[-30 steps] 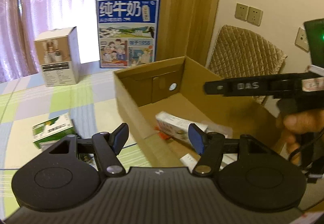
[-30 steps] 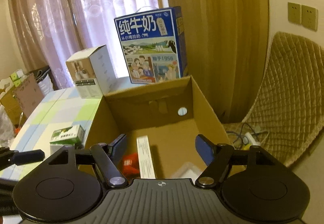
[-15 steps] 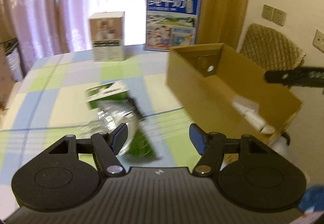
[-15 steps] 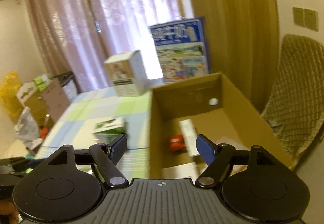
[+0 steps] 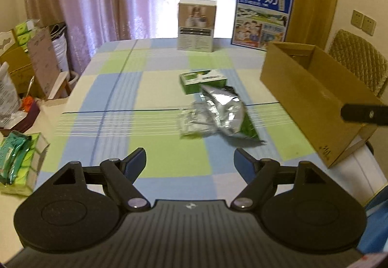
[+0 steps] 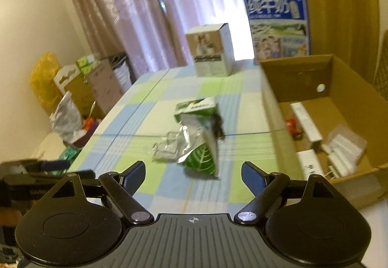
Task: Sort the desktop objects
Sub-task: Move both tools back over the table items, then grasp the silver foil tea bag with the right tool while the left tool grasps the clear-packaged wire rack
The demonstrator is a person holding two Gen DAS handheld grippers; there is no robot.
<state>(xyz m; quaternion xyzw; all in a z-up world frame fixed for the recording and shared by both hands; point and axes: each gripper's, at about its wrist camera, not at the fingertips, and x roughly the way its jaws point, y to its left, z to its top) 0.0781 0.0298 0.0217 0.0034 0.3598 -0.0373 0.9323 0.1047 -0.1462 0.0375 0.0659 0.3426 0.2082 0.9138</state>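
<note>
A crumpled silver and green foil bag (image 5: 219,114) lies mid-table, with a small green and white box (image 5: 202,80) just behind it; both also show in the right wrist view, the bag (image 6: 191,146) and the box (image 6: 195,108). An open cardboard box (image 5: 312,98) stands at the table's right edge and holds several white packs and a red item (image 6: 315,137). My left gripper (image 5: 190,162) is open and empty, above the near table, short of the bag. My right gripper (image 6: 192,174) is open and empty, near the bag's front. Its finger (image 5: 363,114) shows at the right in the left wrist view.
A blue milk carton case (image 5: 263,17) and a white and brown box (image 5: 196,25) stand at the table's far edge. A green tissue pack (image 5: 18,161) sits at the near left corner. Boxes and bags (image 5: 26,66) crowd the floor to the left. A quilted chair (image 5: 359,64) stands right.
Both grippers have drawn back from over the cardboard box and swung left toward the table's middle. The foil bag and green box now lie ahead of them. Both stayed open.
</note>
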